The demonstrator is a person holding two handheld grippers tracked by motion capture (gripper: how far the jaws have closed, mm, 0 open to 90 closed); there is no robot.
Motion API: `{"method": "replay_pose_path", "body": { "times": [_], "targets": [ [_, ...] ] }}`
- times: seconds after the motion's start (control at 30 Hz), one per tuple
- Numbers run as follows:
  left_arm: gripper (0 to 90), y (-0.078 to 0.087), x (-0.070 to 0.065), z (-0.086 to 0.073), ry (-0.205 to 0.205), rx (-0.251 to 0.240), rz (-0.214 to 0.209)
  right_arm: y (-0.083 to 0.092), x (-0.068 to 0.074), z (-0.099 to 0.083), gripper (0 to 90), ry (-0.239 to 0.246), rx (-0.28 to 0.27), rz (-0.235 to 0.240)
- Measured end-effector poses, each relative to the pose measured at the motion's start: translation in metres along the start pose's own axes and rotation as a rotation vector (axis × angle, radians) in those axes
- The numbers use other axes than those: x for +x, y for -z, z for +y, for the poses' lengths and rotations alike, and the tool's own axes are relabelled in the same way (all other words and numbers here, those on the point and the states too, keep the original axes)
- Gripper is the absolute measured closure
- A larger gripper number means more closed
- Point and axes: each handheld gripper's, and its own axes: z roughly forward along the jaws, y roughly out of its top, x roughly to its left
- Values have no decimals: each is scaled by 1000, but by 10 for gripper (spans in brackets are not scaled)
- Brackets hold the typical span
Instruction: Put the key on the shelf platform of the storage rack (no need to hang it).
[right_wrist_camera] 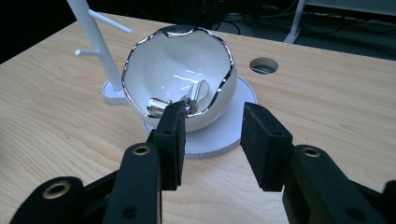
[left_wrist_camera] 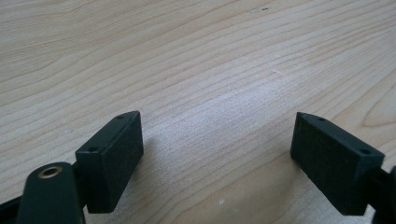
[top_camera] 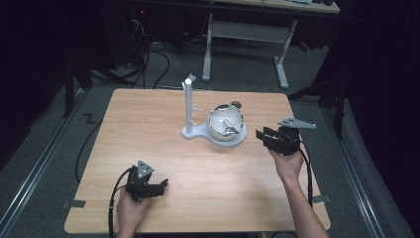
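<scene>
A big wooden table (top_camera: pixel 148 124) holds a white stand (top_camera: pixel 236 140) near its middle. A thin white pole (top_camera: pixel 188 106) rises from the stand's left end. A shiny white bowl (top_camera: pixel 225 122) sits on the stand's round part, with small silver things (right_wrist_camera: pixel 189 99) inside. The right gripper (top_camera: pixel 270 136) waits just right of the stand, jaws apart and holding nothing. The left gripper (top_camera: pixel 157 187) lies well away from the stand, near the table's front edge, jaws wide apart over bare wood.

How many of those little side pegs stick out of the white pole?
2: one peg higher up, pointing one way off the white pole, and one peg lower, pointing the other way. More may sit above the right gripper view's frame.
</scene>
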Motion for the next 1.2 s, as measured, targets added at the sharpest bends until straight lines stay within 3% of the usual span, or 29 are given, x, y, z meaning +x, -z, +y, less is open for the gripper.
{"method": "replay_pose_path", "body": {
  "times": [0.17, 1.2],
  "targets": [
    [174, 0, 0, 0, 0, 0, 0, 6, -2, -7, 594, 1, -9, -18],
    [174, 0, 0, 0, 0, -1, 0, 38, -6, -43, 581, -40, -43, -25]
  ]
}}
